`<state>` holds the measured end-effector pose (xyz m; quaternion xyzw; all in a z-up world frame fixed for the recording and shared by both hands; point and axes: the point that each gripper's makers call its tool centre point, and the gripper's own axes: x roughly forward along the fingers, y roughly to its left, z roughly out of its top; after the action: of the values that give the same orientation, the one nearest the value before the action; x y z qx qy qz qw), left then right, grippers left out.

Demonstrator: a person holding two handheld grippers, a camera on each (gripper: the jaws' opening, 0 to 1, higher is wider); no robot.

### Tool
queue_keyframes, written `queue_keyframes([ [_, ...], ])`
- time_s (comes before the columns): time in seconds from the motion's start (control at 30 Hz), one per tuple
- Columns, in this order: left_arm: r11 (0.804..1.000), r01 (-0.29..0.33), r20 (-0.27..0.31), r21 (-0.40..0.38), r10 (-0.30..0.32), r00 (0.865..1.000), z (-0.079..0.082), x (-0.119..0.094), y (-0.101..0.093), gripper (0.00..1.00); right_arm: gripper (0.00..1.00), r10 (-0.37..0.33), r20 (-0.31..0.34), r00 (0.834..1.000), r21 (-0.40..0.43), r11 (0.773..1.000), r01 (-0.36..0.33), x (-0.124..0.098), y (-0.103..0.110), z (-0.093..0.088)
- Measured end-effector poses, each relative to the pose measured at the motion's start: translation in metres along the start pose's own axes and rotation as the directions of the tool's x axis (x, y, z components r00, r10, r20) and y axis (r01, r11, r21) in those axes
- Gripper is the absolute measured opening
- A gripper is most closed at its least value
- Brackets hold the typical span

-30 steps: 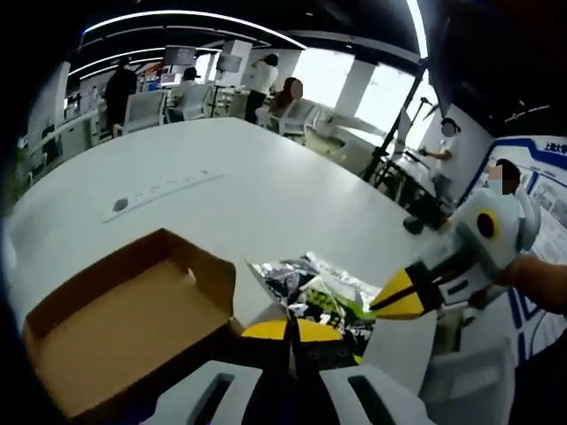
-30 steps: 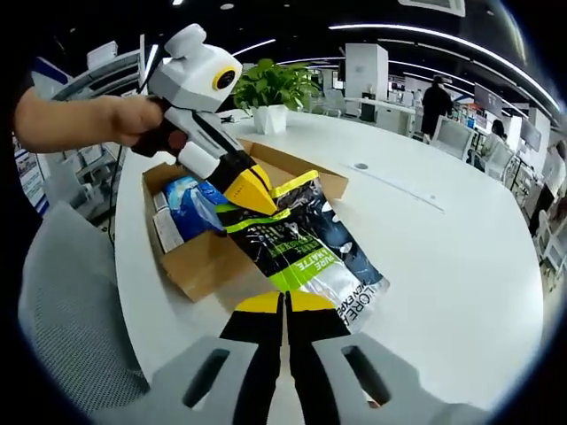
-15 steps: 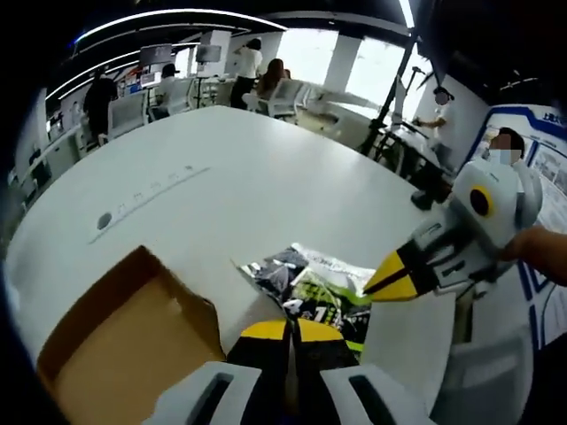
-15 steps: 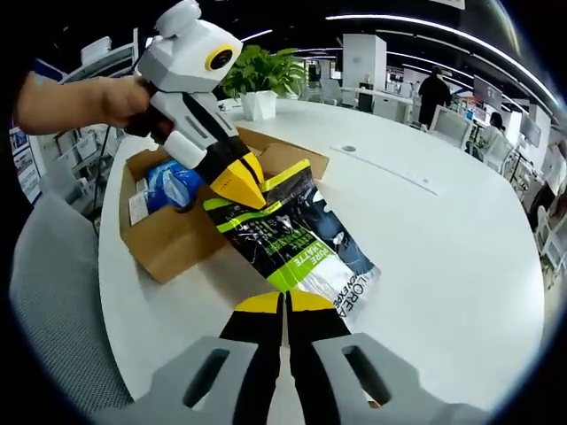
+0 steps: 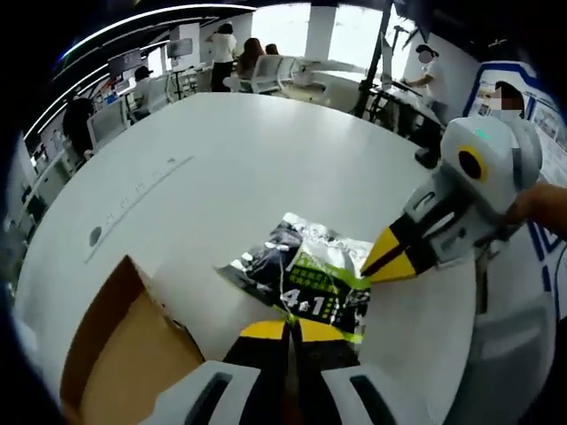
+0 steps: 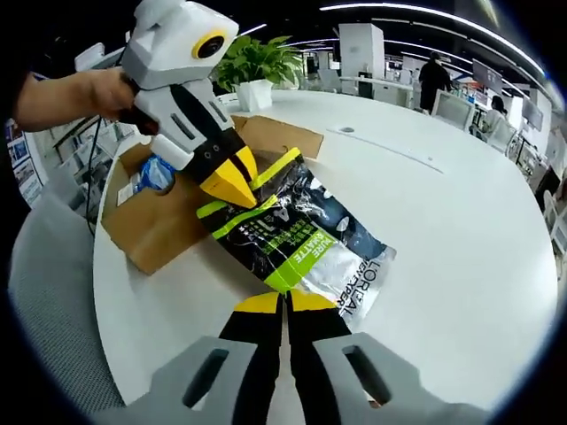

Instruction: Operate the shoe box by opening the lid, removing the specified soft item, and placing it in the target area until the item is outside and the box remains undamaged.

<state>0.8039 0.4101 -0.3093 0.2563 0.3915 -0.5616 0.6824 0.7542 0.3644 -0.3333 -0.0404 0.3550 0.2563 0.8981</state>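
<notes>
A black, green and silver soft pouch is stretched between both grippers, just past the rim of the open cardboard shoe box. My right gripper is shut on the pouch's near edge. My left gripper, held by a hand, is shut on the pouch's far end by the box. In the left gripper view the pouch hangs over the white table, with my left gripper shut on its near edge and my right gripper pinching its right side. The box lies at lower left. A blue packet stays inside the box.
The box's lid flap lies open behind the pouch. The round white table stretches wide to the right. A potted plant stands at the far edge, and a grey chair sits by the near left. People and office chairs fill the background.
Both grippers have carried the pouch farther away from the box and out over the table. The box has slid toward the left edge of both views.
</notes>
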Motion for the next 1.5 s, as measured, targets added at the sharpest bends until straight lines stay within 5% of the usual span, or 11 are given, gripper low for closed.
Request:
queue_keyframes([
  [0.5,0.995,-0.016,-0.018,0.095,0.018,1.000,-0.001,-0.009,-0.007,0.22,0.00,-0.016,-0.012,1.000,0.069,0.997,0.017,0.009,-0.009,-0.008],
  [1.07,0.999,0.021,0.090,0.049,-0.026,0.996,0.016,-0.039,-0.020,0.23,0.00,-0.015,-0.044,0.999,0.070,0.997,0.018,0.006,-0.015,-0.020],
  [1.5,0.999,0.019,0.127,0.030,-0.022,0.992,0.006,-0.061,-0.023,0.24,0.00,-0.021,-0.058,0.998,0.047,0.999,0.024,0.002,-0.012,-0.022],
])
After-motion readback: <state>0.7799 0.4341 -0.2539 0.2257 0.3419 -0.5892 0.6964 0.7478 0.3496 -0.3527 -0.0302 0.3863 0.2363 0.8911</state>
